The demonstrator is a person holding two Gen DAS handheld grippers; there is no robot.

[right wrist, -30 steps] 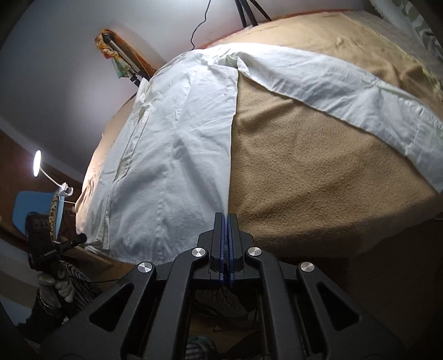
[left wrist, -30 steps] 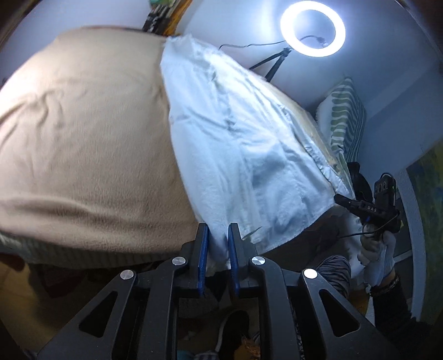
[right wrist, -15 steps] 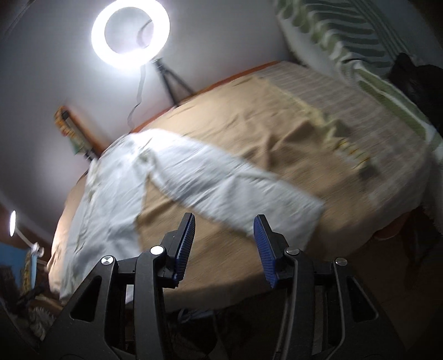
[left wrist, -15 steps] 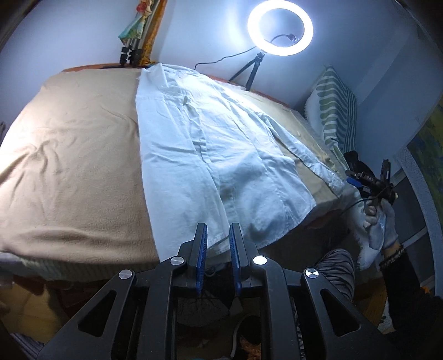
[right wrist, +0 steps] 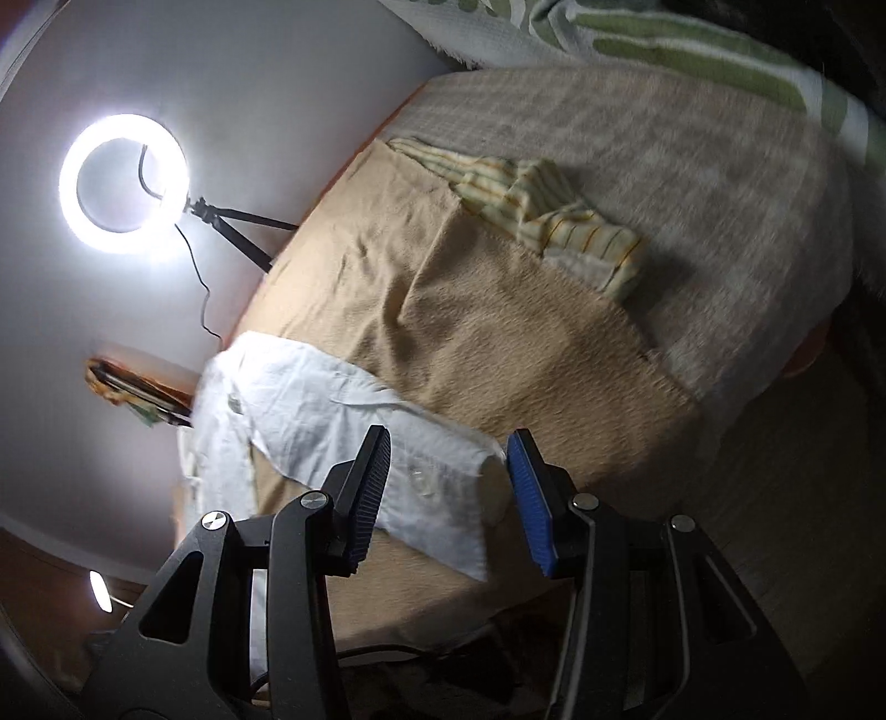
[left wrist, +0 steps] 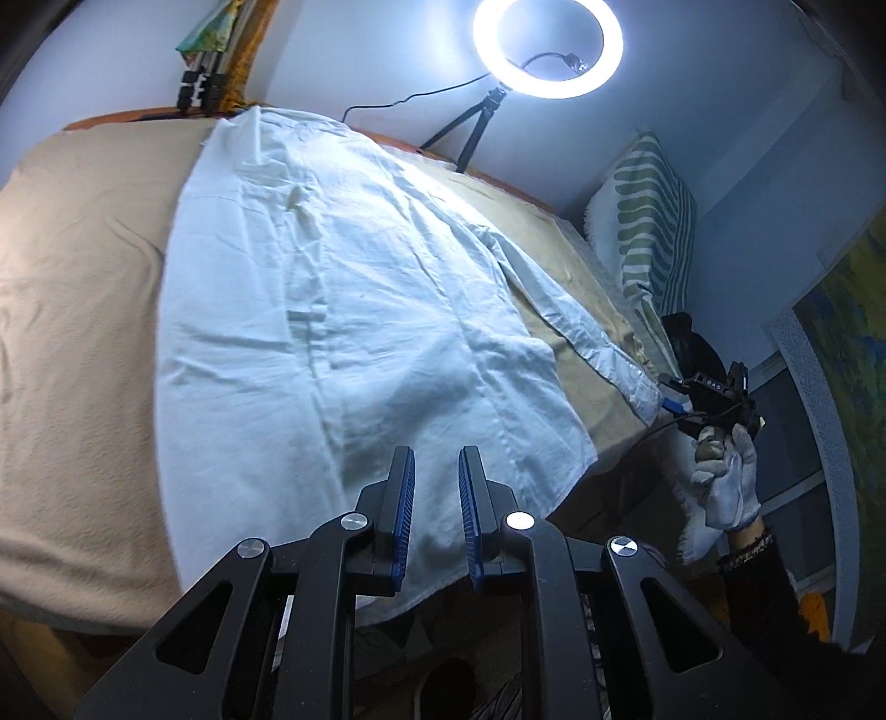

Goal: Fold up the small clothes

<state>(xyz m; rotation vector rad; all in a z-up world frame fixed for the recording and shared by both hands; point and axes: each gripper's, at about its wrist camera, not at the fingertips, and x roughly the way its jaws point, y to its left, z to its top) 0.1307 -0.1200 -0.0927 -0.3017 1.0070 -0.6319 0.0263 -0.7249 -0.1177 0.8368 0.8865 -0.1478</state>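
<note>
A white long-sleeved shirt (left wrist: 343,310) lies spread flat on a tan blanket (left wrist: 72,332) on a bed. My left gripper (left wrist: 436,498) hovers over the shirt's near hem, its jaws a narrow gap apart; white cloth shows through the gap and nothing looks pinched. The shirt's right sleeve (left wrist: 576,327) stretches out towards the bed's right edge. There a white-gloved hand (left wrist: 725,476) holds my right gripper (left wrist: 673,407) at the cuff. In the right wrist view the right gripper (right wrist: 448,487) stands open, with the sleeve cuff (right wrist: 437,498) lying between its fingers, untouched by the pads.
A lit ring light (left wrist: 548,44) on a tripod stands behind the bed. A green-striped pillow (left wrist: 653,232) leans at the right. A folded yellow striped cloth (right wrist: 554,216) lies on the grey sheet (right wrist: 692,183) beyond the blanket. The bed's near edge drops off under both grippers.
The right gripper went from shut to open and swung right, from the shirt's body to the sleeve cuff. The left gripper moved forward over the hem, its gap unchanged.
</note>
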